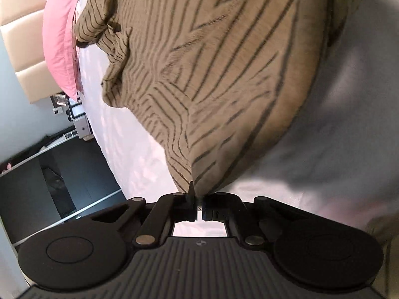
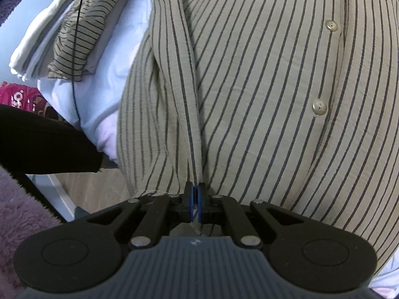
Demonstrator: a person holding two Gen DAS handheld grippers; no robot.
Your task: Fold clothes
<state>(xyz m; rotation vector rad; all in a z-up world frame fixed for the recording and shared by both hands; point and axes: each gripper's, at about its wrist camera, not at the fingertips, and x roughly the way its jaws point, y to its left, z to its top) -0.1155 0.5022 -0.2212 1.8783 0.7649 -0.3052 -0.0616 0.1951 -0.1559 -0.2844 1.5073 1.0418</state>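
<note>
Claws are both pinching the tan dark-striped button shirt (image 2: 249, 87): left claw (image 1: 197, 199) gripping its corner, right claw (image 2: 195, 191) its hem fold; you're wanting both edges taut and level over the white bed (image 1: 139, 154).

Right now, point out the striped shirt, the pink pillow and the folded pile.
striped shirt (image 2: 261, 87): right wrist view, front panel beside the buttons.
pink pillow (image 1: 58, 42): left wrist view, middle of its face.
folded pile (image 2: 82, 32): right wrist view, striped top garment.
</note>
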